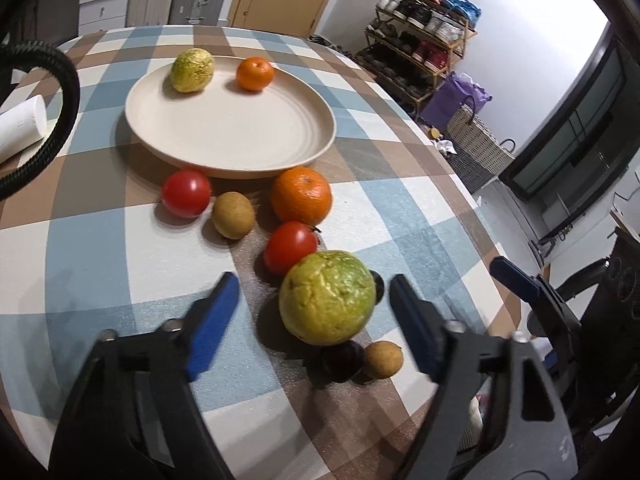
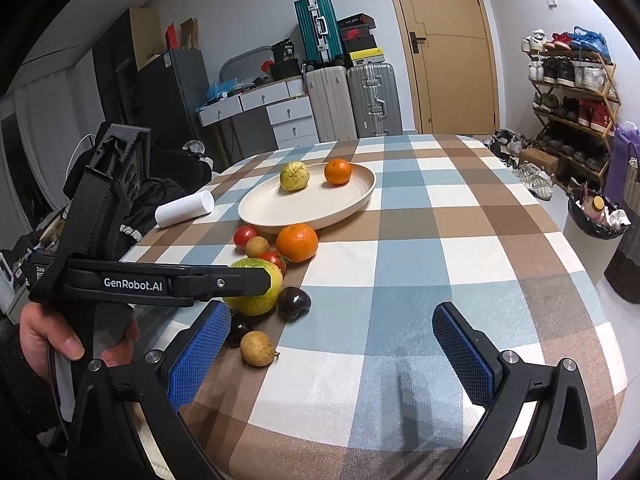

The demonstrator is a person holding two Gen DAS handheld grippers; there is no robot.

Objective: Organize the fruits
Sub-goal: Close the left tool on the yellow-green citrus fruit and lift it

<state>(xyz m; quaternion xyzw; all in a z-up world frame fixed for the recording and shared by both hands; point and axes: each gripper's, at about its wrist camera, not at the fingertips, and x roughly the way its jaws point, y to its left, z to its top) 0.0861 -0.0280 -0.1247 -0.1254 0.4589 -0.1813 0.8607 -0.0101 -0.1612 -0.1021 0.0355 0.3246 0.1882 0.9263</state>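
Cream round plate (image 1: 312, 148) is holding two fruits; eight are waiting on the checked bench (image 1: 80, 248). Left claw (image 1: 314, 288), jaws apart, is straddling the big green-yellow guava (image 1: 327, 297); right claw (image 2: 332, 320) is gaping, empty.

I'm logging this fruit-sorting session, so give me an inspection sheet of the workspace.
Surface: table under a checked cloth.
Job's things: cream plate holds a small guava and a small orange; loose beside it are a large orange, two tomatoes, brown round fruits, dark plums and a large guava.
Clutter: white roll.
Grippers: left tool open around the large guava; right tool open, empty.
Cables: black hose.
Surroundings: suitcases, shoe rack, door.
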